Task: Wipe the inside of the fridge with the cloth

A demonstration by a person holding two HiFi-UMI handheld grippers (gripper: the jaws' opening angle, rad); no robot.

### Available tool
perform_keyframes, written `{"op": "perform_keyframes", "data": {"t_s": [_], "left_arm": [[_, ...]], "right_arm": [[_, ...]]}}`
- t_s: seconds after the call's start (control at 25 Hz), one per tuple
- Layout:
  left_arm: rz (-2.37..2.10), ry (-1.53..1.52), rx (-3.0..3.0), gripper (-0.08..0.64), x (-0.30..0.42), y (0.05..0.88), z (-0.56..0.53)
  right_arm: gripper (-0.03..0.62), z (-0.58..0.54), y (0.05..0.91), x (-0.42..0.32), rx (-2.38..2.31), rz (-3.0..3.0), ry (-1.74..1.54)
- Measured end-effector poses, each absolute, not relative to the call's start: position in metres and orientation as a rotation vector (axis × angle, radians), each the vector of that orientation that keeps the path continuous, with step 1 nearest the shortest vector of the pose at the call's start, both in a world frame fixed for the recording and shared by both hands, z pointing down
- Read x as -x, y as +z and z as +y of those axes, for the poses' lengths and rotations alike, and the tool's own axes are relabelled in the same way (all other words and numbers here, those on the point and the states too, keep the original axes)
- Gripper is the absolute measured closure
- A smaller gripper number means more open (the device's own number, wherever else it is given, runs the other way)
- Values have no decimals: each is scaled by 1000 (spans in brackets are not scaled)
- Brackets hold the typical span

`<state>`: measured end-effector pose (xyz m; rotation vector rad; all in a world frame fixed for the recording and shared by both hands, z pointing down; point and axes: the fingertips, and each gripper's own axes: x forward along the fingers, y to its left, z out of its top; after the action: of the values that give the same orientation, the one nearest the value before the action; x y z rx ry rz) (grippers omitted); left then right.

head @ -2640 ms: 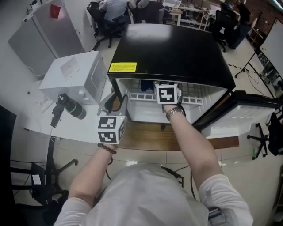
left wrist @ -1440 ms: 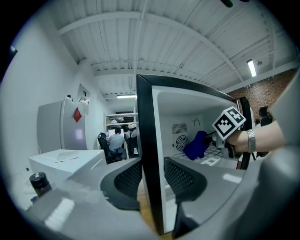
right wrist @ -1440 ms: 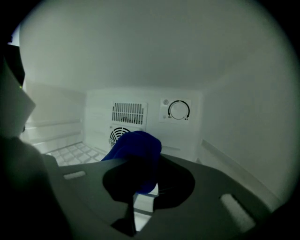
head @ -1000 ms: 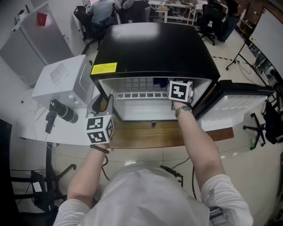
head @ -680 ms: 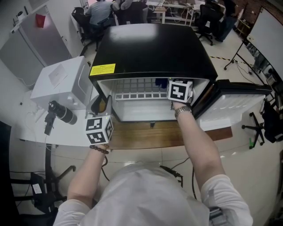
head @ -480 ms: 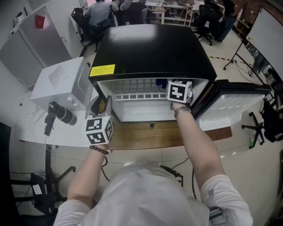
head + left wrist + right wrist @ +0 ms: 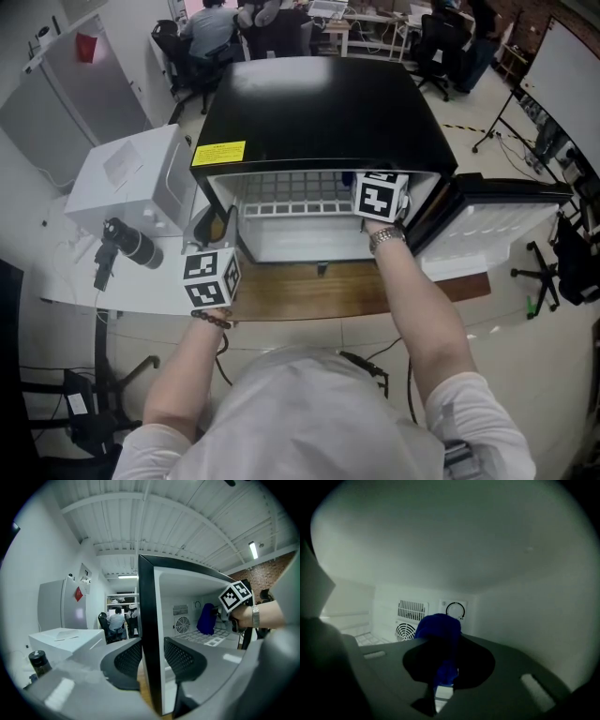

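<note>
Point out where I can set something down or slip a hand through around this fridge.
Free: the fridge's black top behind the yellow label; the wooden board before the opening; the wire shelf's left part. Crowded: the upper right inside, where the right hand-held gripper holds the cloth, and the left wall, clamped by the left hand-held gripper.

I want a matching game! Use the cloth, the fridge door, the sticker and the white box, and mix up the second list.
1 cloth
2 fridge door
3 sticker
4 white box

A swung open, at the right
B yellow, on top of the fridge
C blue, pinched in the right gripper
D beside the fridge, at its left

Pairs: 1-C, 2-A, 3-B, 4-D
</note>
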<state>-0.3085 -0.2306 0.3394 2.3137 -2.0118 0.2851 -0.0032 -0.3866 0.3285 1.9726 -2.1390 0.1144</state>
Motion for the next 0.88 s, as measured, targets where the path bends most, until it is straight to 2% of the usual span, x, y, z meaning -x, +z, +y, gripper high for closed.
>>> {"op": "perform_keyframes", "data": {"t_s": [0.28,0.88], "left_arm": [[-2006,288,-2322,419,308,339,-231],[-1991,291,-2340,419,307,337,-232]], "right_arm": [[548,-375,317,42,-1885,-2304,141],[548,-318,303,195,-1466,-2682,225]]}}
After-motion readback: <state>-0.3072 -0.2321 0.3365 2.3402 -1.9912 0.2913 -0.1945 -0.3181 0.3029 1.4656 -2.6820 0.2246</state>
